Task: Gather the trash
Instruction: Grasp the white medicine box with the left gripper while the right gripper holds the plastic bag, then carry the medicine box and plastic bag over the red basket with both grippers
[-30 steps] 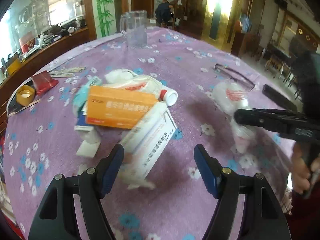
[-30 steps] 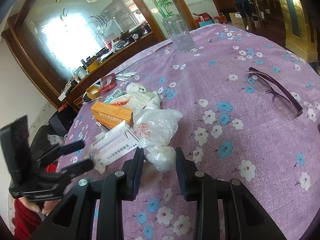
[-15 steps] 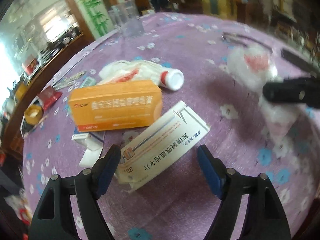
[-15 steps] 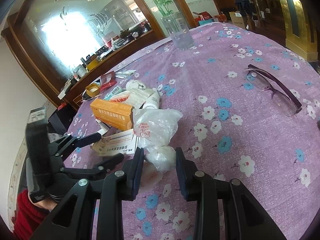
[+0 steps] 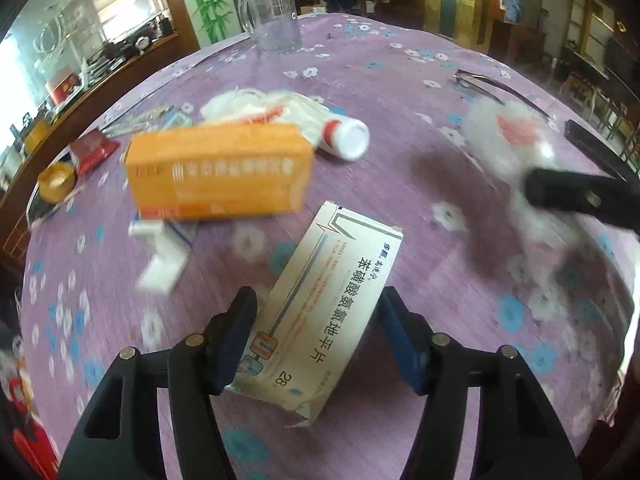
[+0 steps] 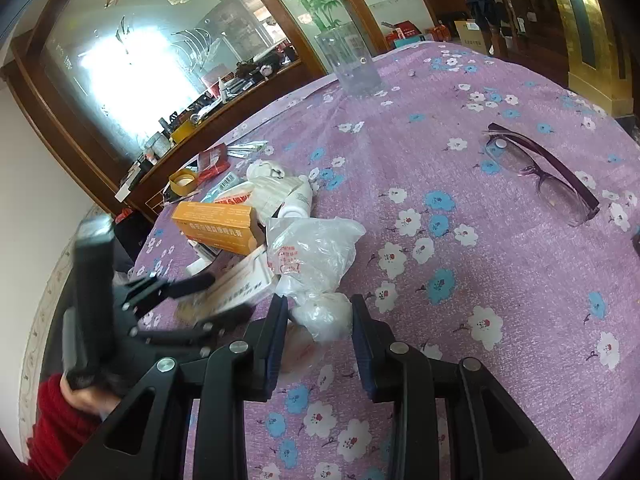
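A white medicine box [image 5: 320, 308] lies between the fingers of my left gripper [image 5: 316, 320], which closes around it; it also shows in the right wrist view [image 6: 236, 288]. An orange box [image 5: 220, 172] lies beyond it, with a white bottle [image 5: 344, 136] and crumpled white wrappers [image 5: 256, 104]. My right gripper [image 6: 318, 320] is shut on a clear plastic bag [image 6: 312, 256] with a knotted lump between its fingers. In the left wrist view, the bag [image 5: 512, 132] is blurred.
A purple flowered cloth [image 6: 500, 280] covers the round table. A glass mug [image 5: 272, 16] stands at the far side. Spectacles [image 6: 548, 168] lie to the right. A tape roll [image 5: 56, 180] and a red packet [image 5: 92, 152] lie at the left.
My left gripper has moved forward over the white medicine box and its fingers have narrowed onto it. The right gripper stays shut on the bag.
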A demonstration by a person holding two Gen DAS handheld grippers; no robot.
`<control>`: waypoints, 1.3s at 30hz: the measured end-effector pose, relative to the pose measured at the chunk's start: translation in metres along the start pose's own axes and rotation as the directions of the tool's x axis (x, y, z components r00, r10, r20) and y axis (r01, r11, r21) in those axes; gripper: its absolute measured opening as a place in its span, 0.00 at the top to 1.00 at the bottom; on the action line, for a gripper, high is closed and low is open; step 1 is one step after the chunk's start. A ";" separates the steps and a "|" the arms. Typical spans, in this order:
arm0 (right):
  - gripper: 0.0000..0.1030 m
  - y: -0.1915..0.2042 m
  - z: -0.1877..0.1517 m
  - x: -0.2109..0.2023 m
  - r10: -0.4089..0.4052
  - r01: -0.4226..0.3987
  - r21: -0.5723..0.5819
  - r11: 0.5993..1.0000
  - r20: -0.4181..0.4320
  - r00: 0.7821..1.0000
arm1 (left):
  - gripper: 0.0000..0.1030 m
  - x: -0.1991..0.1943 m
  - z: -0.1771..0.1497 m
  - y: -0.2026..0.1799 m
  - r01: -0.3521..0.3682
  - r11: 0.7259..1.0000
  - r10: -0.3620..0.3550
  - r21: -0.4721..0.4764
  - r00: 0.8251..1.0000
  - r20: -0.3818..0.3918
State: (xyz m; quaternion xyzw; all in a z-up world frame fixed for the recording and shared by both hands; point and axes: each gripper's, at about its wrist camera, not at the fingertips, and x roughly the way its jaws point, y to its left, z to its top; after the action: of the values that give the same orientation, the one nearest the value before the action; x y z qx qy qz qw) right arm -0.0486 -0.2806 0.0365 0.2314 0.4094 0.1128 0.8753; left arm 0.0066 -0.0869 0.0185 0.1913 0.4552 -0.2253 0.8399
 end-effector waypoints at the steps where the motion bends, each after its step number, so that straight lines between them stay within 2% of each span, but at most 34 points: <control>1: 0.67 0.000 -0.001 0.000 0.000 0.000 -0.001 1.000 0.000 1.000 | 0.40 -0.003 -0.005 -0.005 -0.013 1.000 0.013 -0.002 1.000 -0.001; 3: 0.67 0.001 -0.001 0.002 0.000 0.000 -0.003 1.000 -0.004 1.000 | 0.39 -0.006 -0.010 -0.010 -0.041 0.999 0.041 -0.032 0.999 -0.005; 5: 0.67 0.003 -0.002 0.005 0.001 -0.001 -0.003 1.000 -0.011 1.000 | 0.34 -0.004 -0.010 -0.005 -0.041 0.996 0.040 -0.081 0.999 -0.016; 8: 0.67 0.008 -0.004 0.007 0.004 -0.005 -0.012 1.000 -0.018 1.000 | 0.33 -0.002 -0.010 0.001 -0.014 0.993 0.013 -0.121 1.000 -0.009; 14: 0.67 0.018 -0.010 0.003 -0.018 0.018 -0.047 0.999 -0.007 1.000 | 0.43 -0.016 -0.032 -0.002 -0.038 0.984 0.049 -0.171 0.997 0.058; 17: 0.67 0.024 -0.013 0.005 -0.037 0.037 -0.069 0.997 -0.006 0.999 | 0.47 -0.029 -0.047 0.006 -0.061 0.970 0.085 -0.234 0.992 0.094; 22: 0.67 0.050 -0.023 0.012 -0.082 0.081 -0.152 0.985 0.005 0.997 | 0.47 -0.060 -0.073 0.027 -0.120 0.932 0.192 -0.341 0.964 0.186; 27: 0.67 0.087 -0.036 0.020 -0.103 0.107 -0.249 0.963 0.026 0.994 | 0.47 -0.083 -0.100 0.041 -0.163 0.899 0.275 -0.407 0.933 0.233; 30: 0.67 0.107 -0.046 0.024 -0.111 0.117 -0.295 0.948 0.037 0.993 | 0.47 -0.089 -0.111 0.050 -0.175 0.884 0.301 -0.434 0.923 0.241; 39: 0.67 0.154 -0.065 0.040 -0.117 0.119 -0.408 0.905 0.029 0.993 | 0.47 -0.101 -0.134 0.065 -0.182 0.851 0.338 -0.493 0.908 0.247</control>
State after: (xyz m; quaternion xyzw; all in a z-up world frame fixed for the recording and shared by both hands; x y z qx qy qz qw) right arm -0.0743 -0.1108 0.0501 0.0182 0.3883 0.1422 0.9103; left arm -0.0970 0.0578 0.0432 0.0084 0.3202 -0.0225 0.9471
